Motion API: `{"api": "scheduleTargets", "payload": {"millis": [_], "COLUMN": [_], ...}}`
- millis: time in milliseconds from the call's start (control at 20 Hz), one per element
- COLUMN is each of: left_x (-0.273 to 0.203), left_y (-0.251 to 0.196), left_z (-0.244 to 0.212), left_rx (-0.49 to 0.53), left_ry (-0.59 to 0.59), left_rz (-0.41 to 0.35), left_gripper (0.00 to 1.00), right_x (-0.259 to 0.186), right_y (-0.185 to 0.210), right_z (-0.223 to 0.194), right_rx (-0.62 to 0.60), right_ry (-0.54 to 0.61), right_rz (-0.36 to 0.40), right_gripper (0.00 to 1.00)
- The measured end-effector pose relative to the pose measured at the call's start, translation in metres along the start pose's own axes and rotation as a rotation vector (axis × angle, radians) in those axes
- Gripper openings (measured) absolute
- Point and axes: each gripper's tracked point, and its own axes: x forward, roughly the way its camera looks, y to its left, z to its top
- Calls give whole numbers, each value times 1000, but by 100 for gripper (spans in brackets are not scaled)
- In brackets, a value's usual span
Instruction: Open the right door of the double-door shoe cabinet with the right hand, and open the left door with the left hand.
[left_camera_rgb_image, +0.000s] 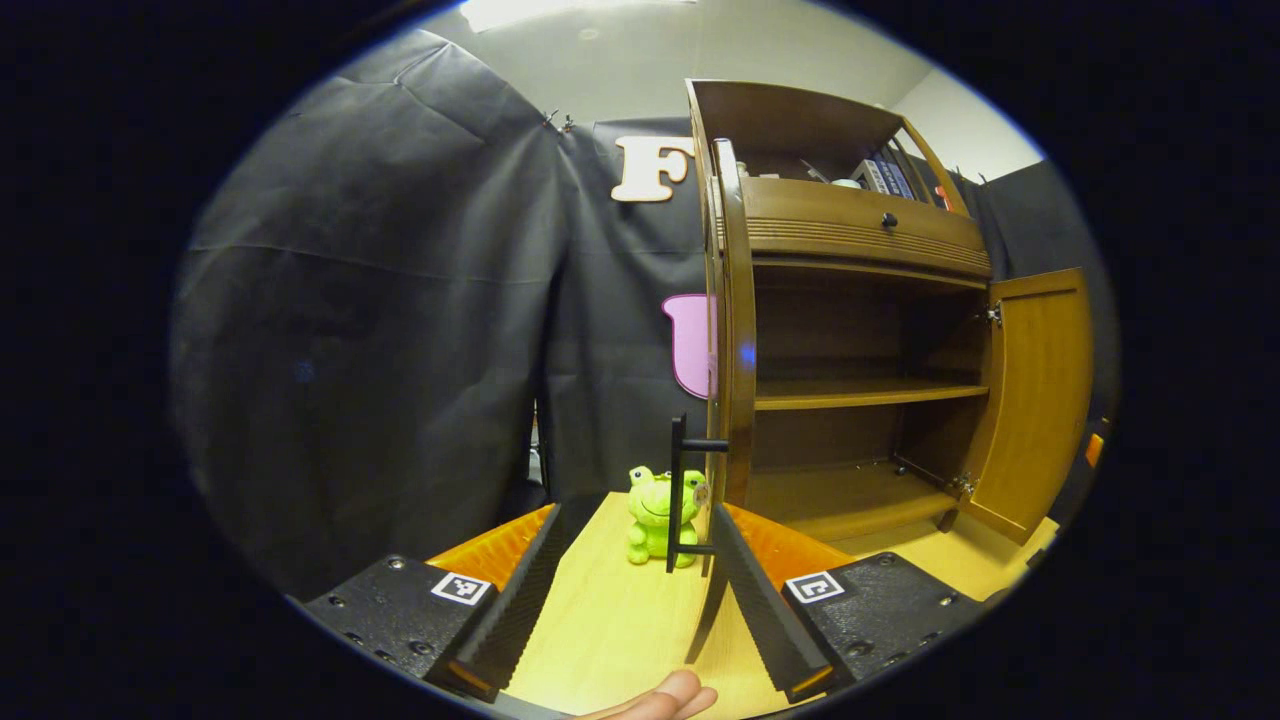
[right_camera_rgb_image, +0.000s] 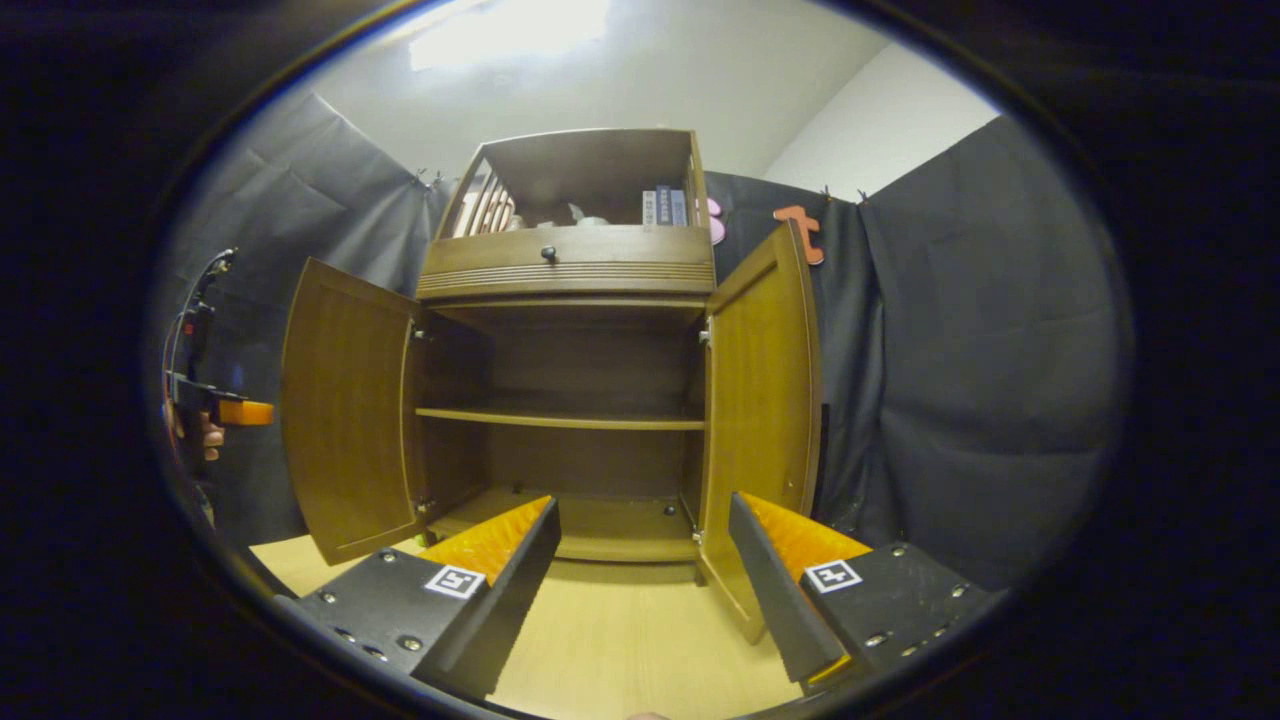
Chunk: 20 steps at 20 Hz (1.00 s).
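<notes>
In the left gripper view, the left gripper (left_camera_rgb_image: 632, 585) sits low over the pale wooden table (left_camera_rgb_image: 610, 630) with its 2 fingers spread wide and nothing between them. Just ahead, the left door (left_camera_rgb_image: 735, 330) of the shoe cabinet (left_camera_rgb_image: 860, 250) stands swung out, seen edge-on, with its black bar handle (left_camera_rgb_image: 680, 495) facing the camera near the right finger, apart from it. A green frog toy (left_camera_rgb_image: 652, 515) sits on the table just behind the handle. Farther off, the right door (left_camera_rgb_image: 1035, 395) hangs open too, baring the 2 inner shelves. In the right gripper view, the right gripper (right_camera_rgb_image: 640, 575) faces the cabinet (right_camera_rgb_image: 570, 265) head-on, fingers wide apart and holding nothing. Both doors stand open, the left door (right_camera_rgb_image: 345, 420) and the right door (right_camera_rgb_image: 760, 420) flanking the bare shelves. The other gripper (right_camera_rgb_image: 205, 400), held by a hand, shows at the far left edge.
</notes>
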Motion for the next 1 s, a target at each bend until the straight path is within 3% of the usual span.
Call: {"api": "scheduleTargets", "payload": {"millis": [350,1000], "left_x": [-23,-31], "left_y": [-41,-197], "left_z": [11,25], "left_rx": [-10,-31], "left_ry": [-31,-92], "left_rz": [2,-182], "left_gripper": [90,92], "right_x": [7,8], "right_y": [-2,-8], "right_z": [16,32], "right_rx": [-16,22], "right_ry": [-3,0], "right_rz": [-14,-3], "right_gripper": [100,100]}}
